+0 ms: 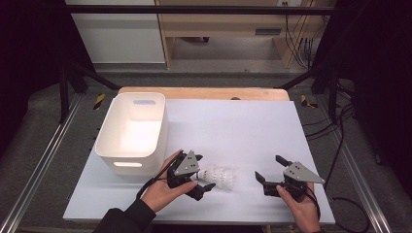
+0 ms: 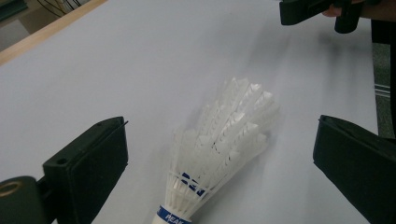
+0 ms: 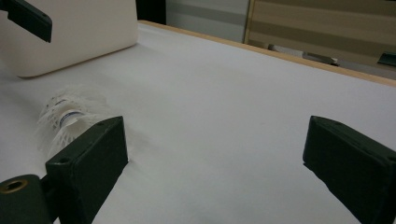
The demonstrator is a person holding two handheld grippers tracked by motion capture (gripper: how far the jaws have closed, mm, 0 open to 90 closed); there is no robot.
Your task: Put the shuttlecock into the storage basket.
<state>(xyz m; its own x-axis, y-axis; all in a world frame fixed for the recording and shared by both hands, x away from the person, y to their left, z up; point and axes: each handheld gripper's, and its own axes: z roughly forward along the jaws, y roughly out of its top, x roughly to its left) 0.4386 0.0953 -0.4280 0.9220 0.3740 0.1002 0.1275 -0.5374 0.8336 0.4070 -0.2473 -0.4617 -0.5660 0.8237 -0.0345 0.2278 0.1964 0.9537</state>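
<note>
Shuttlecock position: the white feathered shuttlecock with a blue band (image 1: 219, 177) lay on its side on the pale grey table (image 1: 243, 131), near the front edge and just right of the white rectangular plastic bin (image 1: 132, 131). In the left gripper view, the cork end pointed toward the camera and the feather skirt (image 2: 233, 121) fanned away from it.

The left hand-held gripper (image 1: 200, 180) was positioned at the shuttlecock with its black jaws spread wide, one on each side of the feathers; neither jaw touched them. The left hand (image 1: 163, 189) gripped the tool body.

The right hand-held gripper (image 1: 267, 171) was held well apart from the shuttlecock, toward the right side of the table. Its jaws stood apart with nothing between them. In the right gripper view, the shuttlecock (image 3: 65, 119) lay beyond the left jaw.
</note>
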